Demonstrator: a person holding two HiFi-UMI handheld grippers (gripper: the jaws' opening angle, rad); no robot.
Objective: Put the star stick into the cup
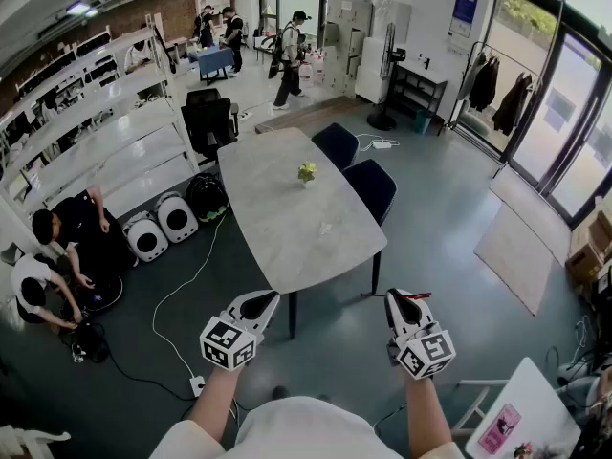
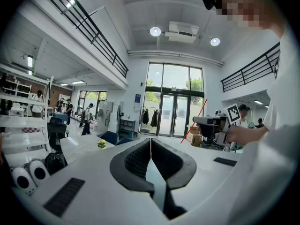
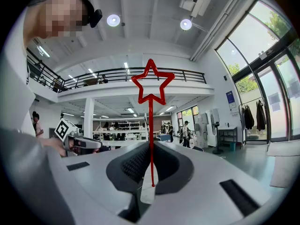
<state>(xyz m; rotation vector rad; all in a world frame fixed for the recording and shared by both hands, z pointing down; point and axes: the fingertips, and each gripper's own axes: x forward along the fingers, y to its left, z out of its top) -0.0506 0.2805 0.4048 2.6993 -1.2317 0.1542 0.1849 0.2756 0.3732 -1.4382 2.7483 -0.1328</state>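
Lowest in the head view, your right gripper (image 1: 403,299) is clenched on the star stick (image 3: 151,125). The thin red shaft is pinched between the jaws, and the star sits at upper centre of the right gripper view. Left of it, your left gripper (image 1: 262,301) is closed on nothing. Beyond, at mid-frame, the grey table (image 1: 277,228) bears a small yellow-green item (image 1: 307,171).

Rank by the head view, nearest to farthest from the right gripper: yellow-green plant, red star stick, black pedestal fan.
1. Red star stick, held in the right gripper.
2. Yellow-green plant, ahead left.
3. Black pedestal fan, far wall.
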